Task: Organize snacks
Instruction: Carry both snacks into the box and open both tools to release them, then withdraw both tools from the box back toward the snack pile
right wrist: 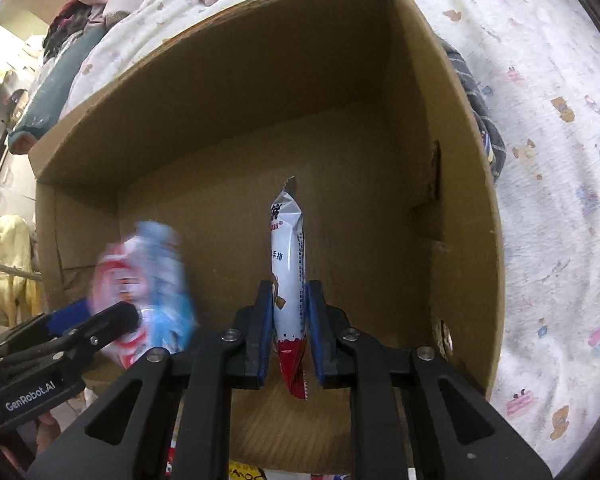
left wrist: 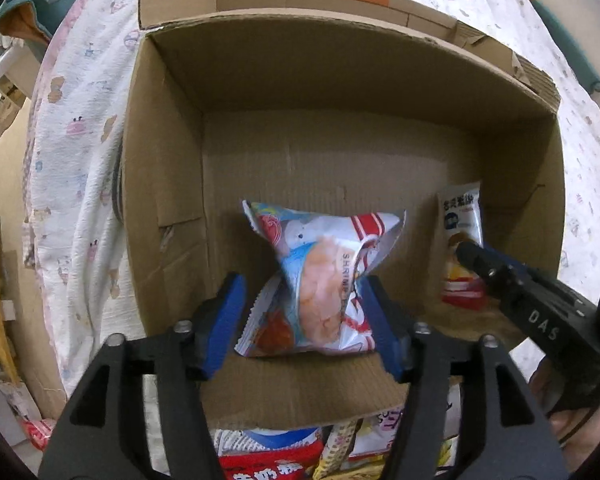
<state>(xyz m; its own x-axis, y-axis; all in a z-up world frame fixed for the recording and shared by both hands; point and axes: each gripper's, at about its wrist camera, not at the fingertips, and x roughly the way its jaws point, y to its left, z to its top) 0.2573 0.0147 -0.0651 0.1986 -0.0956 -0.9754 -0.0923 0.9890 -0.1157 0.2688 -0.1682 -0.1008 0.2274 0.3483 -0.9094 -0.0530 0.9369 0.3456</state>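
Reaching down into the open brown cardboard box (left wrist: 172, 200), I have my left claw (left wrist: 304, 320) released; its blue pads stand either side of the puffy blue, white and red shrimp-chip bag (left wrist: 320, 280), which sits low in the box; whether the right-hand pad touches it I cannot tell. My right claw (right wrist: 288, 332) is clenched on the slim white snack packet with a red end (right wrist: 288, 264), held upright by the box's right wall; the box rests on a white patterned bedsheet (right wrist: 548, 200).
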